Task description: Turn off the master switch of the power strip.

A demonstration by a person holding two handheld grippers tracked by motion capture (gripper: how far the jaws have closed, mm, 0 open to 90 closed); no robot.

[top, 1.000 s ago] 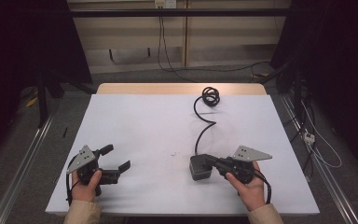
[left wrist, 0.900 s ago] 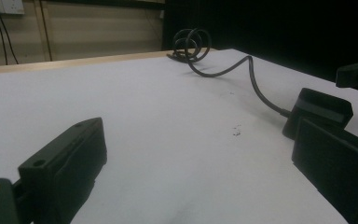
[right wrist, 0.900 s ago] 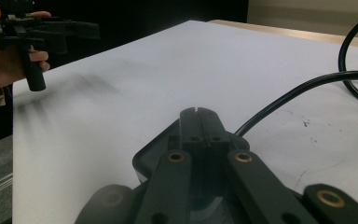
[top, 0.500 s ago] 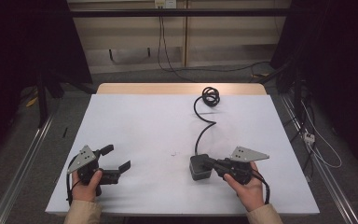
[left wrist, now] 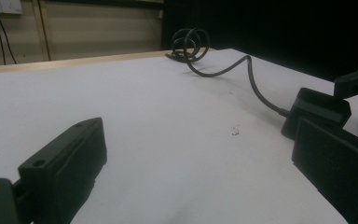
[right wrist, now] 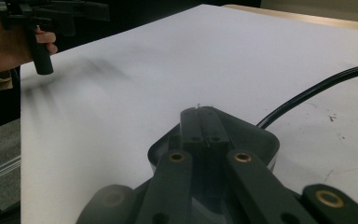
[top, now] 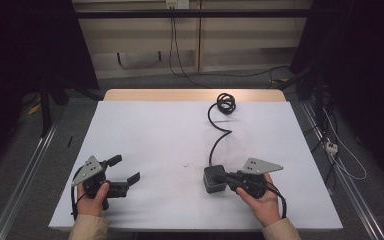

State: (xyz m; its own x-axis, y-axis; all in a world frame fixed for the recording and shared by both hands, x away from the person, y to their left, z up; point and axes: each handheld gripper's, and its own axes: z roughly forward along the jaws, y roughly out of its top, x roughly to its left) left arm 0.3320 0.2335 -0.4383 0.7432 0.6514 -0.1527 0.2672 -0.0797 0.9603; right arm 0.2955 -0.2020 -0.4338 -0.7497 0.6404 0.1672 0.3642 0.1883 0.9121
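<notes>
Where the right gripper (top: 219, 179) is held low over the near right part of the table (top: 150, 130), its jaws are seen pressed together, their tips laid on top of the black adapter block (top: 213, 179); in the right gripper view the closed jaws (right wrist: 200, 126) are shown lying across the block's upper face (right wrist: 256, 140), touching it rather than pinching it. The right hand (top: 258, 200) is wrapped around the handle from below, the forearm entering from the near edge and the gripper pointed leftward across the table. From the block a black cable (top: 215, 140) is run away toward the far edge, where it is gathered into a small coil (top: 226, 103). The left gripper (top: 122, 170) is held by the left hand (top: 94, 195) at the near left corner, its jaws spread wide with nothing between them; in the left gripper view the two pads (left wrist: 70, 158) are seen well apart, with the block (left wrist: 315, 112) beyond the right-hand one. A broad bare stretch of white surface is left between the two grippers and toward the far left. The block lies well inside the near and right edges.
</notes>
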